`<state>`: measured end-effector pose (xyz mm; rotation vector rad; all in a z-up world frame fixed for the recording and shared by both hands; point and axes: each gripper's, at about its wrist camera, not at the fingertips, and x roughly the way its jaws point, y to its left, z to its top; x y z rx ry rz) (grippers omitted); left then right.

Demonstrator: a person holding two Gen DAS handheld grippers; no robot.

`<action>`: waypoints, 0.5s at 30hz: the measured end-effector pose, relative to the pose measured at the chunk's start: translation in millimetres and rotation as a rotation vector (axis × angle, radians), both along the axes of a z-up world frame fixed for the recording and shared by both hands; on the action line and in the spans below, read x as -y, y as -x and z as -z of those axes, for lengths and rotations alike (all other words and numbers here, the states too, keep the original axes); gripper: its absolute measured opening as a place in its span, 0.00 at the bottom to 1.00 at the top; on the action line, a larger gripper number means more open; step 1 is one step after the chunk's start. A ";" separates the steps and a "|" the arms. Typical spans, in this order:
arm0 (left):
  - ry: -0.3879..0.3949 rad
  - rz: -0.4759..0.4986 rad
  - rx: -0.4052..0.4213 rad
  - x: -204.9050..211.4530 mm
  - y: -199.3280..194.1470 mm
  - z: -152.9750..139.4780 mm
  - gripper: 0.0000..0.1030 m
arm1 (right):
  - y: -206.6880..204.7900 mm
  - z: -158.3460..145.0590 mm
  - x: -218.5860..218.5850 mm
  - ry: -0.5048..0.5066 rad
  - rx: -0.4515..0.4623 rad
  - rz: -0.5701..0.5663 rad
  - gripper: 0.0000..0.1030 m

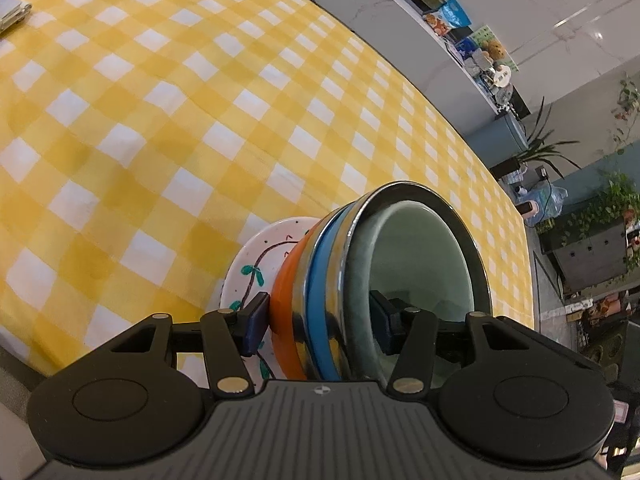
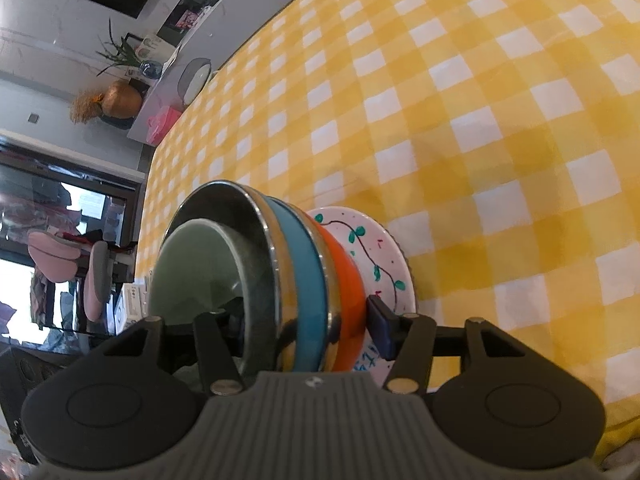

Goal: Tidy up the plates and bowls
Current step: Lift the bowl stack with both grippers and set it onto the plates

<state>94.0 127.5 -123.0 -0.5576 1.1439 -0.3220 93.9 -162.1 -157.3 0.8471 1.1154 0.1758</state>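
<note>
A nested stack of bowls (image 1: 320, 300) sits on a white plate with a painted green vine (image 1: 250, 264): an orange bowl lowest, then a blue-rimmed steel one, a steel one, and a pale green bowl (image 1: 416, 264) inside. My left gripper (image 1: 318, 322) is shut across the stack's walls, one finger outside on the orange bowl, the other inside the green bowl. In the right wrist view my right gripper (image 2: 308, 328) clamps the same stack (image 2: 304, 276) the same way on its other side, above the plate (image 2: 376, 256).
A yellow and white checked tablecloth (image 1: 160, 120) covers the table. A folded grey object (image 1: 12, 12) lies at the far left. Beyond the table edge are a counter with packets and jars (image 1: 472, 48), potted plants (image 1: 600, 208) and chairs (image 2: 72, 264).
</note>
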 end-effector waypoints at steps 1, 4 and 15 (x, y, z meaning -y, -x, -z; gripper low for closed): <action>-0.012 -0.008 0.014 -0.5 0.9 -1.2 0.56 | -0.5 -1.4 -1.3 0.007 0.003 -0.002 0.57; -0.043 -0.033 0.072 -2.1 4.3 -10.4 0.58 | 0.0 -5.3 -4.0 0.020 0.019 -0.002 0.58; -0.093 -0.057 0.173 -4.8 23.7 -44.1 0.64 | 9.5 -37.8 -9.3 0.101 0.117 0.024 0.75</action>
